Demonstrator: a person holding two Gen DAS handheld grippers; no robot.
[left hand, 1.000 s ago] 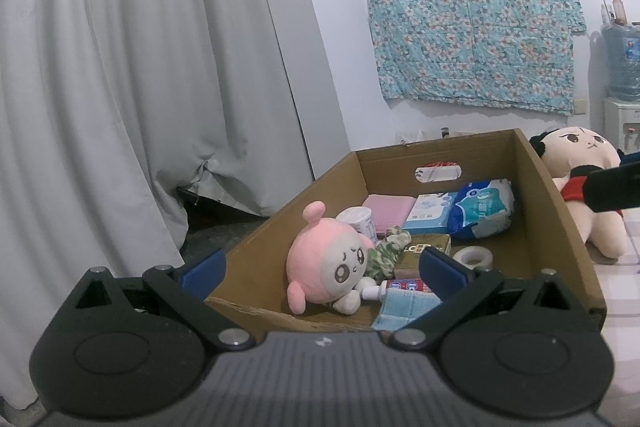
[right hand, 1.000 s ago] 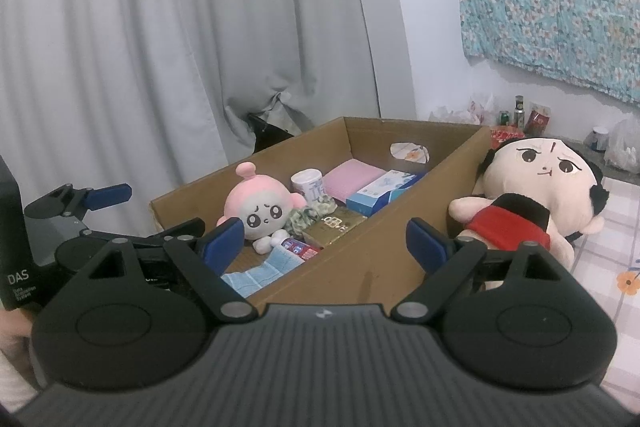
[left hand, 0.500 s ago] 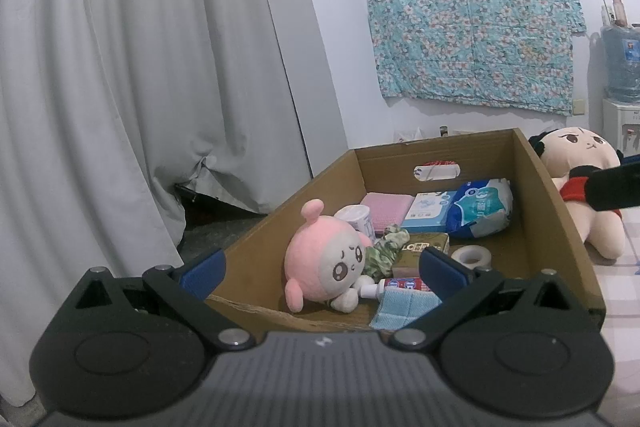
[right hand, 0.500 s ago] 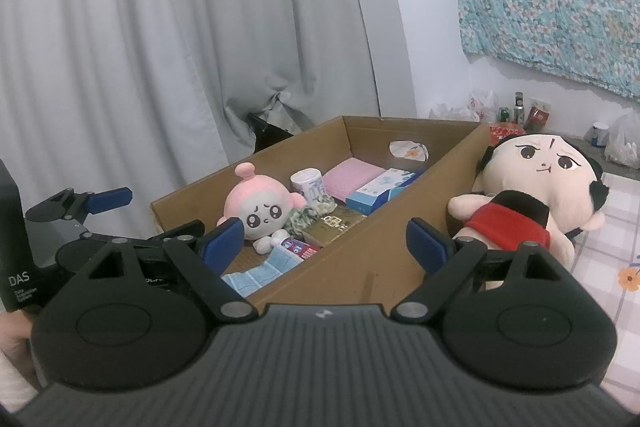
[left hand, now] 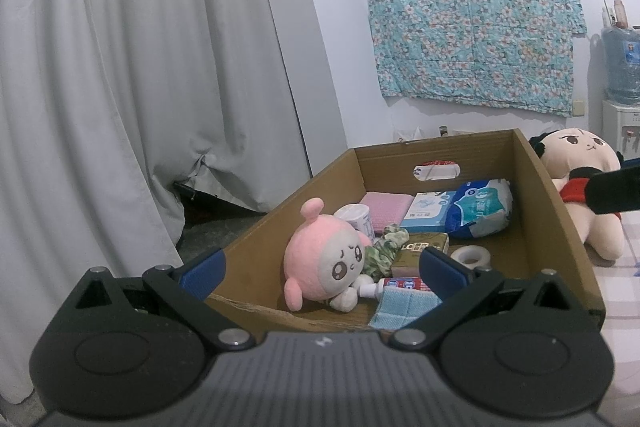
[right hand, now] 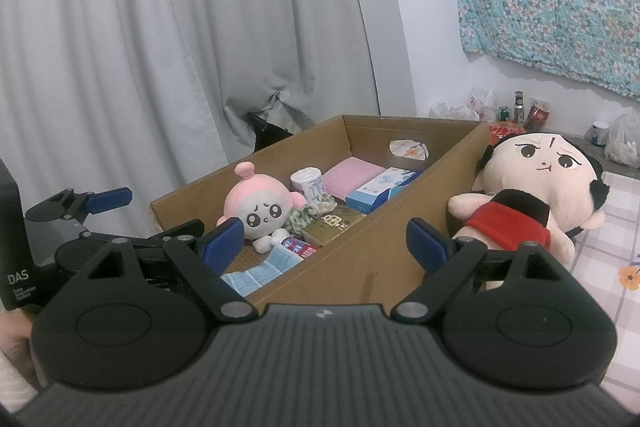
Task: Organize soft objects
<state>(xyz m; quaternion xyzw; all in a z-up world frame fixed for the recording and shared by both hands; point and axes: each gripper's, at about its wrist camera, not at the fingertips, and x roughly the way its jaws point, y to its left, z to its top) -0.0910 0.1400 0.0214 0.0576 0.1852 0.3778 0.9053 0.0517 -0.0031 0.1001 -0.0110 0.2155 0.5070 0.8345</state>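
A pink round plush (left hand: 324, 263) (right hand: 258, 209) lies in the near end of a cardboard box (left hand: 560, 227) (right hand: 360, 259). A big cream doll with black hair and a red top (right hand: 532, 195) (left hand: 580, 179) lies on the floor outside the box's right wall. A blue cloth (left hand: 404, 311) (right hand: 260, 271) and a green scrunchie (left hand: 384, 247) lie in the box. My left gripper (left hand: 320, 269) is open and empty, just before the box's near edge. My right gripper (right hand: 326, 243) is open and empty, above the box's right wall.
The box also holds a pink pad (left hand: 386, 205), tissue packs (left hand: 478, 209), a small can (left hand: 354, 219), a gold box (left hand: 420, 251), a tape roll (left hand: 472, 254) and a tube (left hand: 394, 285). Grey curtains (left hand: 140, 87) hang left. A water dispenser (left hand: 622, 99) stands far right.
Both grippers have drifted very slightly; the view is almost the same. Nothing was taken hold of or let go.
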